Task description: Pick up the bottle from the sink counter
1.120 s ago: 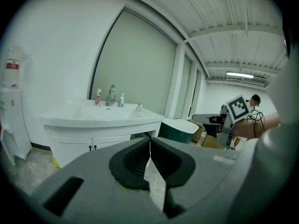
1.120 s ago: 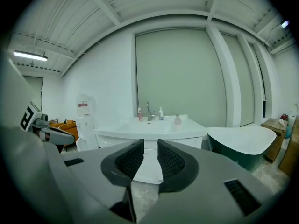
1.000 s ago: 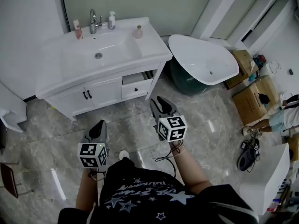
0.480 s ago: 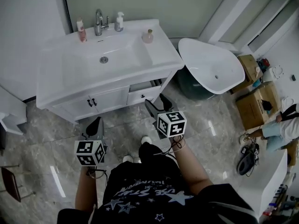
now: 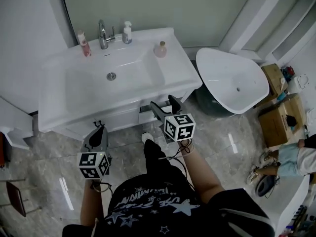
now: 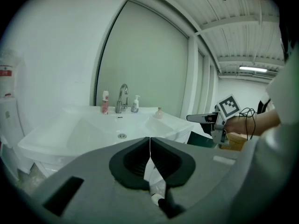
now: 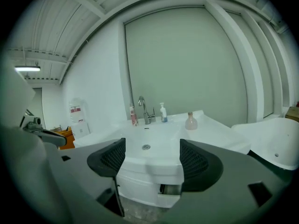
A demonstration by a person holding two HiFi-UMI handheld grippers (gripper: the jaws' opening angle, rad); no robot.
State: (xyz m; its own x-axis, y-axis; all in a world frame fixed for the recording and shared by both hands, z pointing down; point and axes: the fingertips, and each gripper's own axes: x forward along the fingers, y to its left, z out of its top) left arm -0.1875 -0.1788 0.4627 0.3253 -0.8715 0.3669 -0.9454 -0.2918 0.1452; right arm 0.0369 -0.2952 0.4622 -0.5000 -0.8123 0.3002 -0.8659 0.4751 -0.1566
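Three stand far on the glossy white tabletop (image 5: 180, 75): slim pink bottle (image 5: 83, 43) left, white pump bottle (image 5: 127, 32) beside one chrome faucet (image 5: 102, 33), squat round bottle (image 5: 160, 49) right. The right gripper (image 5: 164, 102) jaws are opening wide, empty; the left gripper (image 5: 100, 130) jaws are pressed together.

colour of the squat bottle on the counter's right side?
Pale pink bottle, clearest in the right gripper view.

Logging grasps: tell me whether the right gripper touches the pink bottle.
Apart. Head view: the right gripper, jaws opening and empty, hangs short of the counter where the pink bottle stands.
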